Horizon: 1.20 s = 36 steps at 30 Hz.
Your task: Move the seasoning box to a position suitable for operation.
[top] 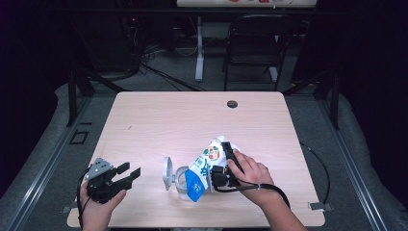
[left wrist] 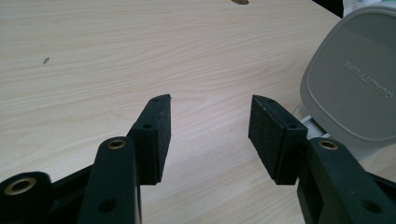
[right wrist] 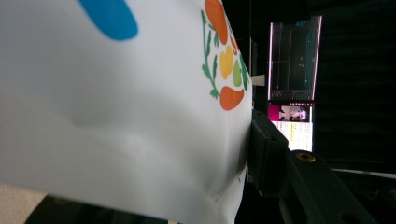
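Pouring step: right claw [top: 226, 166] clenched on the white printed pouch [top: 206, 166], tipped toward seven o'clock over the clear lidded container [top: 179, 179]; left claw [top: 129, 174] released. Next, tilt further.

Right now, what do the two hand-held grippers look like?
Both are black two-jaw tools. The left hand-held gripper carries a grey three-cornered plate, flat black pads, brass-coloured screw inserts and a trailing black cable. The right hand-held gripper trails a black cable too.

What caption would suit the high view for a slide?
Right gripper tilts a white printed pouch over an open grey-lidded container; left gripper rests open.
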### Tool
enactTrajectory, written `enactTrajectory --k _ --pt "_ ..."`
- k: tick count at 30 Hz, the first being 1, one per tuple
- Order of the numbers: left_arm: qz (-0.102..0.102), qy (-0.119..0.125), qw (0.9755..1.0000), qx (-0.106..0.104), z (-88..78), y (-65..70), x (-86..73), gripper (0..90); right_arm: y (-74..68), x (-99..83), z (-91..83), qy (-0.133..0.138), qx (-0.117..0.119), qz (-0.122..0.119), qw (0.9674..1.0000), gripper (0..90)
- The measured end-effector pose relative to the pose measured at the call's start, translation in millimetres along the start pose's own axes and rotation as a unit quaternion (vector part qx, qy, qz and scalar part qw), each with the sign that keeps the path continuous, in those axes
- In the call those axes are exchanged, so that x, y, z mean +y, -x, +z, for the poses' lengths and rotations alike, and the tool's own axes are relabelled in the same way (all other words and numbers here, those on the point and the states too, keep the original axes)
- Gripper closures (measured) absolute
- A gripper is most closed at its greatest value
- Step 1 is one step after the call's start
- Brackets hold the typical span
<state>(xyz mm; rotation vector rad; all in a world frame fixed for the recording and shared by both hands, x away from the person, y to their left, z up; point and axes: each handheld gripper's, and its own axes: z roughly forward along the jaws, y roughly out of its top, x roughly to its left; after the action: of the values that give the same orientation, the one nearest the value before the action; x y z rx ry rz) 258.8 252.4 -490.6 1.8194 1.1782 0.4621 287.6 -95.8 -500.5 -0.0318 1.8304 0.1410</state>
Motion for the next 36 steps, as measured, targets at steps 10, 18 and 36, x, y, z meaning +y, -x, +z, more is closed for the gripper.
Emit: enactTrajectory --k 10,18,36 --pt "0.000 0.000 1.0000 0.000 0.1 0.0 0.0 49.8 -0.1 0.0 -0.4 0.001 0.000 -0.001 1.0000 63.5" --pt "-0.001 0.000 1.0000 0.000 0.3 -0.1 -0.1 49.8 0.5 0.7 -1.2 0.000 -0.001 -0.004 1.0000 63.9" --pt "0.000 0.000 1.0000 0.000 0.3 0.0 0.0 49.9 1.3 1.2 -2.3 -0.002 -0.002 -0.008 1.0000 64.9"
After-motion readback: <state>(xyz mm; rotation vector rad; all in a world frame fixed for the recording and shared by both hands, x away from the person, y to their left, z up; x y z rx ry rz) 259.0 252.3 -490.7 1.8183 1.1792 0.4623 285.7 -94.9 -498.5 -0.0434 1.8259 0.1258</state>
